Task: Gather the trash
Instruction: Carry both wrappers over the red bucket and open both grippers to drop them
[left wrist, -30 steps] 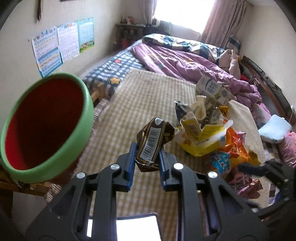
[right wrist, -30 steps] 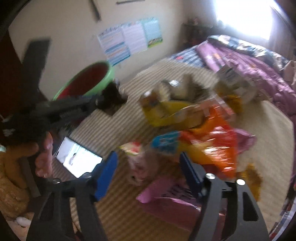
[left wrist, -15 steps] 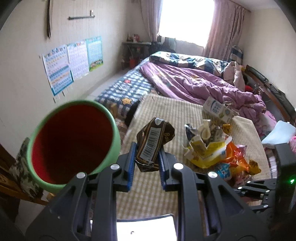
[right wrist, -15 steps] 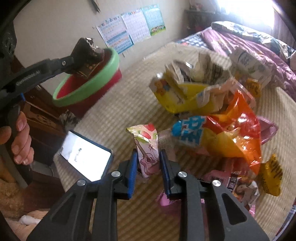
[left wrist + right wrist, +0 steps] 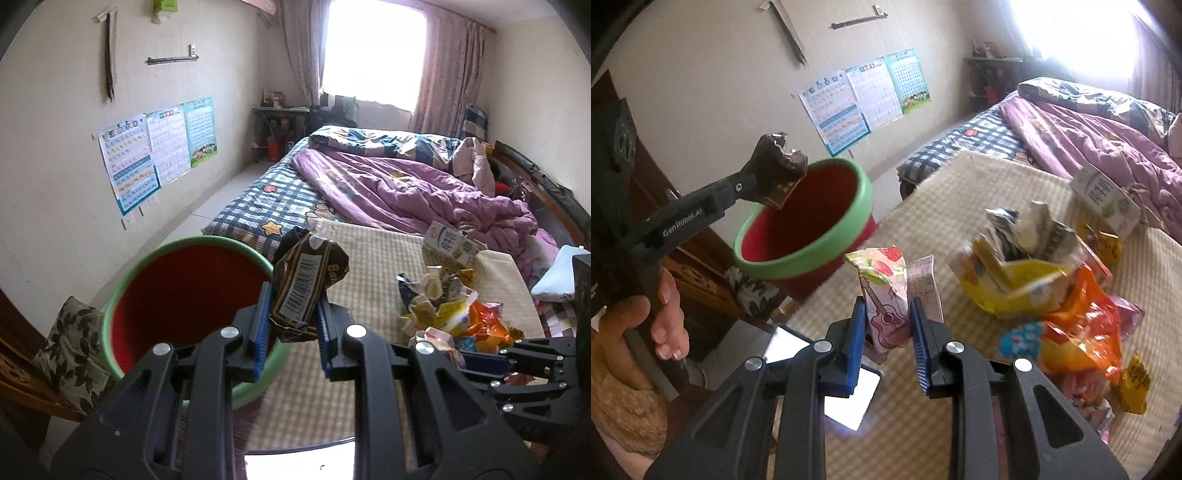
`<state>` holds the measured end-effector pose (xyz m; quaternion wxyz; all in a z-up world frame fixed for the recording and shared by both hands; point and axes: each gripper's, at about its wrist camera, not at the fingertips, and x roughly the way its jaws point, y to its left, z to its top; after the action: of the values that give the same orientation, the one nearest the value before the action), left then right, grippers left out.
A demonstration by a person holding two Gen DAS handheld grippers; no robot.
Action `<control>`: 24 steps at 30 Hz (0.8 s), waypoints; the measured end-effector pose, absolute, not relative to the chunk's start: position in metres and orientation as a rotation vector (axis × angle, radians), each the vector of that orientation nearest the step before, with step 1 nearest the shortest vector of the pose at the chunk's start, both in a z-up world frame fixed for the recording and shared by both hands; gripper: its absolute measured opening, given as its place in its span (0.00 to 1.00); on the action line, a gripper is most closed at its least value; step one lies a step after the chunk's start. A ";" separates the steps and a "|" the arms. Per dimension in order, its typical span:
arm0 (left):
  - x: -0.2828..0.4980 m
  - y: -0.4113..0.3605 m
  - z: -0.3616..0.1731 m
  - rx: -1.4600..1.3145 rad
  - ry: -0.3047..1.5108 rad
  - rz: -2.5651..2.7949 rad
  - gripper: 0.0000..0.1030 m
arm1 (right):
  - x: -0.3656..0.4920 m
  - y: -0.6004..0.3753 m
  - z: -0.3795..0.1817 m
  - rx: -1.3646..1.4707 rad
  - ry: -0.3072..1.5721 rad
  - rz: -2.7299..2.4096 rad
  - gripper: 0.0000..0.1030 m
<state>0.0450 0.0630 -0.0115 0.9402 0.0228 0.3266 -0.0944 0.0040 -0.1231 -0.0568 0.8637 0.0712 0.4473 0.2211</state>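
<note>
My left gripper (image 5: 293, 297) is shut on a crumpled brown wrapper (image 5: 306, 277) with a barcode. It holds the wrapper beside the near rim of the red bin with a green rim (image 5: 177, 295). From the right wrist view, that left gripper (image 5: 764, 192) holds the brown wrapper (image 5: 779, 166) over the bin's (image 5: 805, 221) left edge. My right gripper (image 5: 886, 306) is shut on a pink wrapper with a guitar picture (image 5: 882, 273), raised off the checked mat (image 5: 960, 184). A trash pile (image 5: 1034, 277) lies to its right. The right gripper (image 5: 480, 362) shows low at the right of the left wrist view.
A lit phone (image 5: 849, 387) lies on the mat's near edge under the right gripper. A white carton (image 5: 1104, 195) stands behind the trash pile (image 5: 450, 317). A purple quilt (image 5: 406, 192) covers the bed beyond. A hand (image 5: 665, 314) grips the left tool. A leaf-patterned cushion (image 5: 74, 350) sits left of the bin.
The right gripper went from open over the pink wrapper to shut on it and lifted it. The left gripper rose with the brown wrapper and came up to the bin's rim.
</note>
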 end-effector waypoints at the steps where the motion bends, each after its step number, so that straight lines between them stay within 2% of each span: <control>1: 0.045 0.069 -0.011 0.044 0.664 -0.189 0.21 | 0.006 -0.120 -0.056 0.150 0.937 0.465 0.23; 5: 0.050 0.092 -0.013 0.029 0.669 -0.174 0.21 | 0.021 -0.104 -0.054 0.182 0.932 0.467 0.23; 12: 0.077 0.144 -0.048 -0.041 0.787 -0.130 0.21 | 0.070 -0.058 -0.039 0.278 0.886 0.514 0.23; 24: 0.114 0.195 -0.104 -0.039 0.928 -0.093 0.21 | 0.138 0.018 -0.079 0.344 0.999 0.532 0.23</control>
<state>0.1142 0.1946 -0.1037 0.8931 -0.0189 0.4472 -0.0448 0.1383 0.0176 -0.0792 0.8300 0.1621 0.4709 0.2510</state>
